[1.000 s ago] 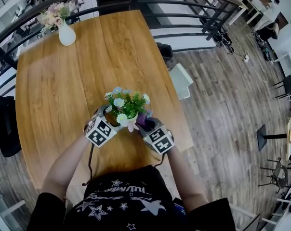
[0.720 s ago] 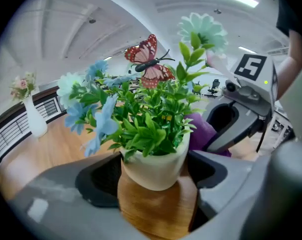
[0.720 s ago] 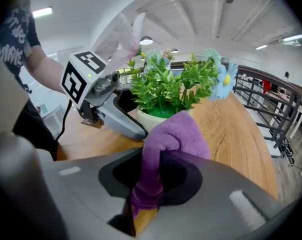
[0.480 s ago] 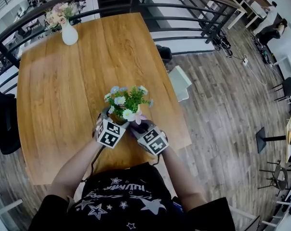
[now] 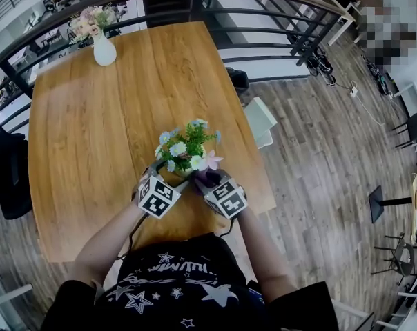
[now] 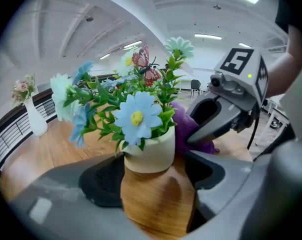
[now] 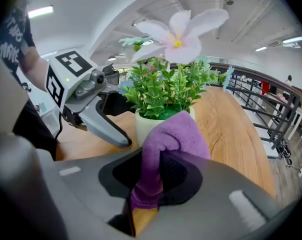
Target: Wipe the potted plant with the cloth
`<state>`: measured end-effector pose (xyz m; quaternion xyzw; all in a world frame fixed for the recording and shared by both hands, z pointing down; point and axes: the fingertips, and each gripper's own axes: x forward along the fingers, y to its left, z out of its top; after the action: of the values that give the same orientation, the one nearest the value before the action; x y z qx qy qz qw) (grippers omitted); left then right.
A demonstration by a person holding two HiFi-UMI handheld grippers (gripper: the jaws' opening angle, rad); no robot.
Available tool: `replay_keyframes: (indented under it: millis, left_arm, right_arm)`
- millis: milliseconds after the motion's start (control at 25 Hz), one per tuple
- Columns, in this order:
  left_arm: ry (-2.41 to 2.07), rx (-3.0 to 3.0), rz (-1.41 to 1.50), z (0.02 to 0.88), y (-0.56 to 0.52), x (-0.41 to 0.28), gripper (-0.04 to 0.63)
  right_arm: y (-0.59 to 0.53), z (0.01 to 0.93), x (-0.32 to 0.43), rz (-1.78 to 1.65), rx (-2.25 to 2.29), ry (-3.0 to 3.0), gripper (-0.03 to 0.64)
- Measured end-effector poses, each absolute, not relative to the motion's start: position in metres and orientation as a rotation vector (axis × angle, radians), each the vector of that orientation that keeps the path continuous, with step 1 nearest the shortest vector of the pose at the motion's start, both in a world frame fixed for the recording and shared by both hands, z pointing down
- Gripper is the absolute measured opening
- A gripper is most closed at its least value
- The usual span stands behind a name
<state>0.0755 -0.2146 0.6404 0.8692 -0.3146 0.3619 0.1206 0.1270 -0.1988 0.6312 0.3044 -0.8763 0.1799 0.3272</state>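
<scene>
The left hand-held gripper [image 6: 148,176] has just been narrowing its wide jaws around the pot [image 6: 149,155], pads not yet touching. The plant [image 5: 186,147] stands near the counter's [image 5: 91,129] near edge. The right hand-held gripper [image 7: 153,170] pinches the cloth [image 7: 177,133] beside the pot, so wiping looks imminent.

The grey plastic left tongs [image 5: 166,178] and grey plastic right tongs [image 5: 204,182] each bear a white cube of black square markers. Behind them is a black short-sleeved T-shirt [image 5: 181,288] printed with white stars and lettering; a thin black cable [image 5: 130,234] trails below the left tongs
</scene>
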Motion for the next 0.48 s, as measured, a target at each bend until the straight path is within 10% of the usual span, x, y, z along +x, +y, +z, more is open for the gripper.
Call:
replay_keyframes:
  millis: [480]
  left_arm:
    - [-0.678,2.639,1.092,0.639,-0.181,0.091,0.391]
  right_arm:
    - [-0.222,0.636,0.154,0.412,0.843,-2.241,0.086]
